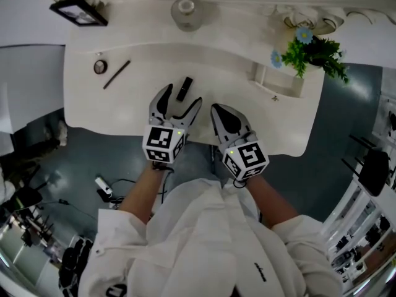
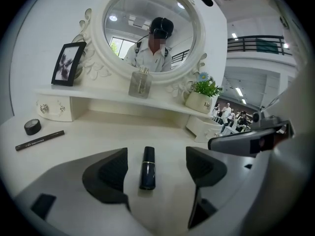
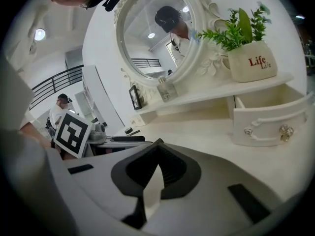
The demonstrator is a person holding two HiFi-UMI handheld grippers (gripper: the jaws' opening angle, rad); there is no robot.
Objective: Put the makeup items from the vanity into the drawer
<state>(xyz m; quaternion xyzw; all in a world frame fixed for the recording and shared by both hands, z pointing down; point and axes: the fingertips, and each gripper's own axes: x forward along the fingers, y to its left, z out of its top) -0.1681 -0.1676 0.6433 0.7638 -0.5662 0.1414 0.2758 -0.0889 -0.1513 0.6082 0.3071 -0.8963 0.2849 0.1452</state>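
Observation:
A dark lipstick lies flat on the white vanity top. My left gripper is open, one jaw on each side of it, not touching. In the left gripper view the lipstick lies lengthwise between the two dark pads. My right gripper is shut and holds nothing, just right of the left one near the vanity's front edge; its closed jaws point toward the open small drawer. A dark pencil and a small round pot lie at the left.
The open drawer sits at the right under a shelf with a potted plant. A glass bottle stands before the round mirror, and a photo frame at the far left. Cables lie on the floor below.

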